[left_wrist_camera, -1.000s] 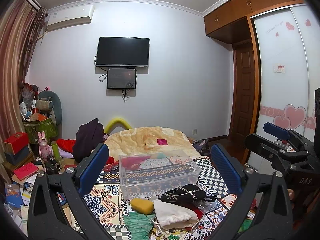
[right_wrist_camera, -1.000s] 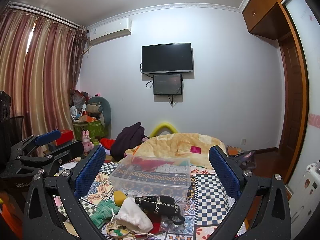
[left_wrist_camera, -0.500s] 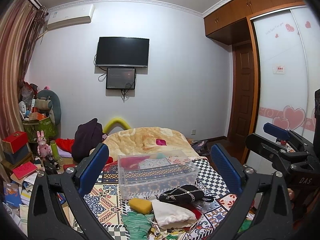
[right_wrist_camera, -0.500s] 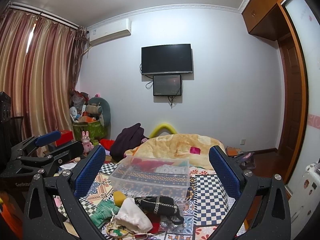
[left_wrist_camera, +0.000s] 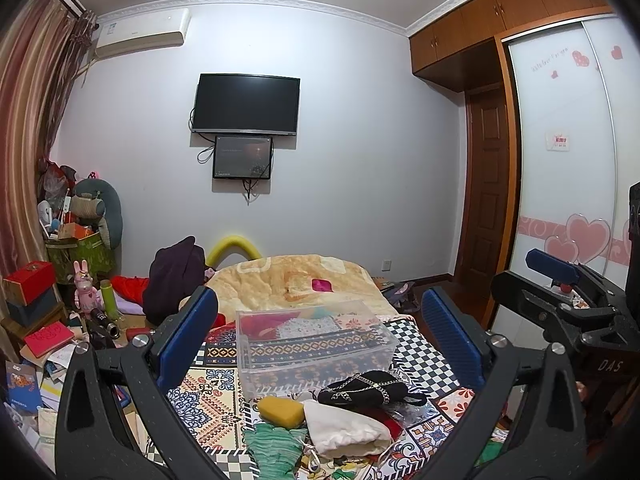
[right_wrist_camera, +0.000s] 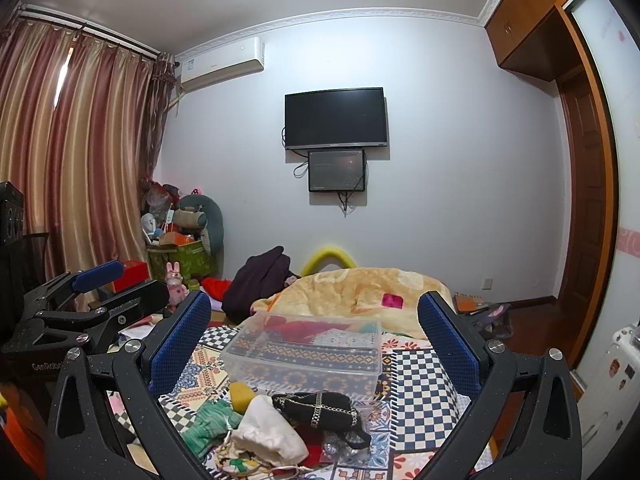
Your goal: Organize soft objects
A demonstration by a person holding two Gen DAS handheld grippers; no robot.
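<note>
Both the left claw and right claw gape wide and empty above the clear plastic storage box on the patterned bed.

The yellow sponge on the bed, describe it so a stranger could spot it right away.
On the patterned bedspread, find the clear plastic bin. Just in front of it lies the yellow sponge, the only solid yellow block among the green cloth, white pouch and black chained purse.

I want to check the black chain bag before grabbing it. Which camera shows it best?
The right wrist view: the black chain bag lies whole and central. The left wrist view shows it flatter, its near edge hidden by the white pouch.
</note>
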